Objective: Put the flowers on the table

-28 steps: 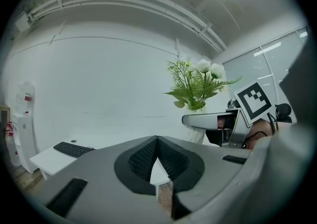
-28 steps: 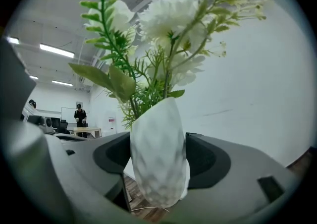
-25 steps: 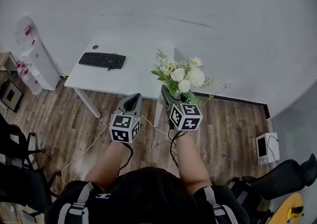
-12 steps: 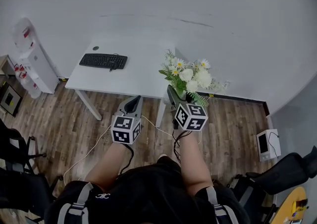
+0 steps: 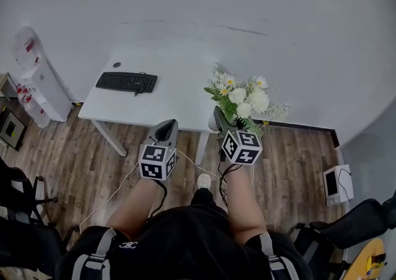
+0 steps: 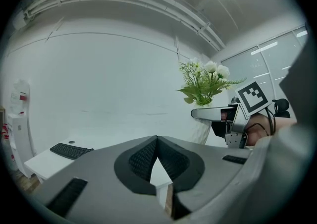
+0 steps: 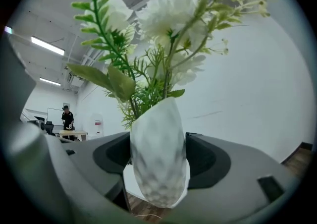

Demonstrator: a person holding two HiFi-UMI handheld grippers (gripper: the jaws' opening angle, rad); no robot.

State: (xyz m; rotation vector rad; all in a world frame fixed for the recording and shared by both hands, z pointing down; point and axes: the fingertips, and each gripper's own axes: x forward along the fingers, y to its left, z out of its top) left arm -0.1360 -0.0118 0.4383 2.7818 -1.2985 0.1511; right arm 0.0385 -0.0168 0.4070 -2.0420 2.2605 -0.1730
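Observation:
White and yellow flowers (image 5: 242,96) with green leaves stand in a white faceted vase (image 7: 158,139). My right gripper (image 5: 223,119) is shut on the vase's body, holding it upright in the air by the white table's (image 5: 173,96) right end. In the right gripper view the flowers (image 7: 166,15) fill the upper picture, with the pads (image 7: 210,156) pressed against the vase's sides. My left gripper (image 5: 166,127) hovers at the table's front edge, shut and holding nothing. In the left gripper view its tips (image 6: 157,141) meet, and the flowers (image 6: 205,77) show to the right.
A black keyboard (image 5: 127,81) lies on the table's left part. A white water dispenser (image 5: 34,77) stands against the wall at left. Black chairs (image 5: 18,210) stand at both lower corners, and a white box (image 5: 335,184) sits on the wooden floor at right. A person (image 7: 66,117) stands far off.
My right gripper has carried the vase of flowers a little to the right and lower in the head view. The table has come slightly nearer. The left gripper has barely moved.

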